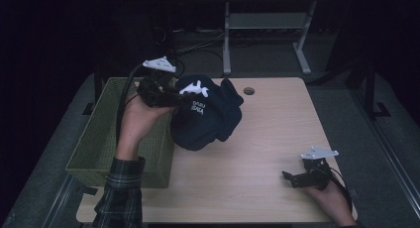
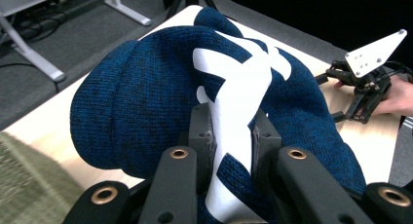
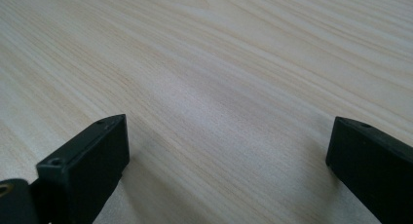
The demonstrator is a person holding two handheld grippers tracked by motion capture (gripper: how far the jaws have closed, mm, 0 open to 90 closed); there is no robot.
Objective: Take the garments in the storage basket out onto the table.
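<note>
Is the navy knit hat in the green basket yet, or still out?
Out. The left gripper holds the hat clamped, lifted over the table beside the basket.

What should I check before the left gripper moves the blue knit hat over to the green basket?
1. Grip on the hat: ok. The left gripper has its fingers pinching a fold of the blue knit hat.
2. Hat clear of the table: cannot tell; its lower part hangs close to the wood.
3. Green basket position: ok, right beside the hat, on the person's left.
4. Space inside the basket: cannot tell; the forearm covers part of it.
5. Right gripper out of the way: ok. It rests open at the table's near right corner, holding nothing.
</note>
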